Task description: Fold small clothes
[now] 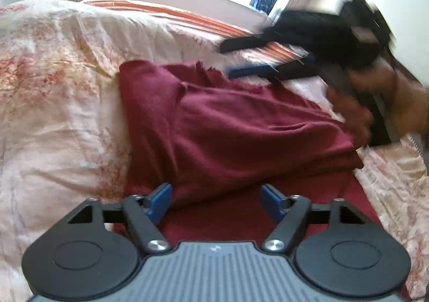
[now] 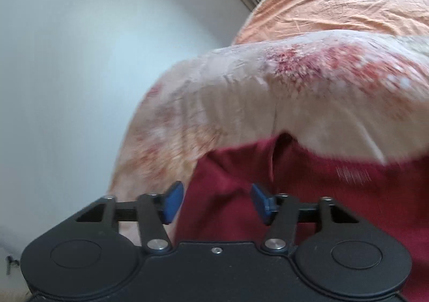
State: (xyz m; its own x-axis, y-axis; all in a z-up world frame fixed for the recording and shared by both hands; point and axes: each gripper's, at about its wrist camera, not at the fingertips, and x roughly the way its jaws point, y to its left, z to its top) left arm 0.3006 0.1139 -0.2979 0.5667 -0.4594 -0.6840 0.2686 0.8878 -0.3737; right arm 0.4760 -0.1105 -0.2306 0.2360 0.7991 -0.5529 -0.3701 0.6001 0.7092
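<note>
- The dark red knit garment (image 1: 228, 125) lies partly folded mid-frame on the cream floral quilted bed cover (image 1: 53, 87).
- Left gripper (image 1: 215, 201): jaws wide apart, holding nothing.
- Right gripper (image 2: 217, 202): jaws likewise spread and empty, over the garment's edge.
- The fabric looks soft, light and limp; pinching a corner or hem seems best.

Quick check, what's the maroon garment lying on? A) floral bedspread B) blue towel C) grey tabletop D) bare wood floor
A: the maroon garment is spread over the cream and red floral bedspread, which shows around it in both wrist views.
</note>
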